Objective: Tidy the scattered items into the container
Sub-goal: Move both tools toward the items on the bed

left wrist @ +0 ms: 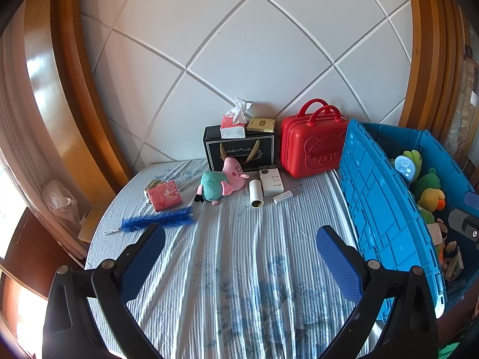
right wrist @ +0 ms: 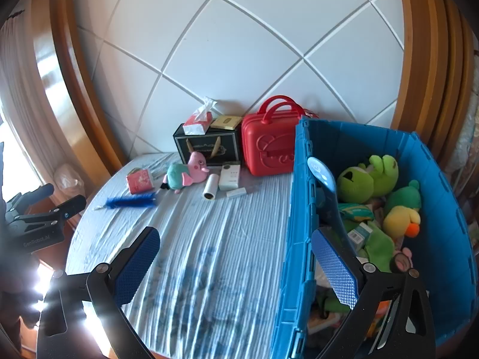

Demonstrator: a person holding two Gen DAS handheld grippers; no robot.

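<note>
Evidently between picks: left gripper (left wrist: 241, 252) and right gripper (right wrist: 235, 257) both wide, empty. Blue crate (right wrist: 302, 209) half-filled at right. Next likely blue duster (left wrist: 158, 220), nearest, lying flat; low pinch needed.

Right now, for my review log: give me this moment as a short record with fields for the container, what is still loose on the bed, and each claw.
container: blue crate, open, at the bed's right side, already holding plush toys
loose on bed: blue duster, pink packet, pig plush, white roll, white box, small white carton
backdrop: red case, black gift bag
left claw: open, empty, over the sheet
right claw: open, empty, straddling the crate's near wall
</note>
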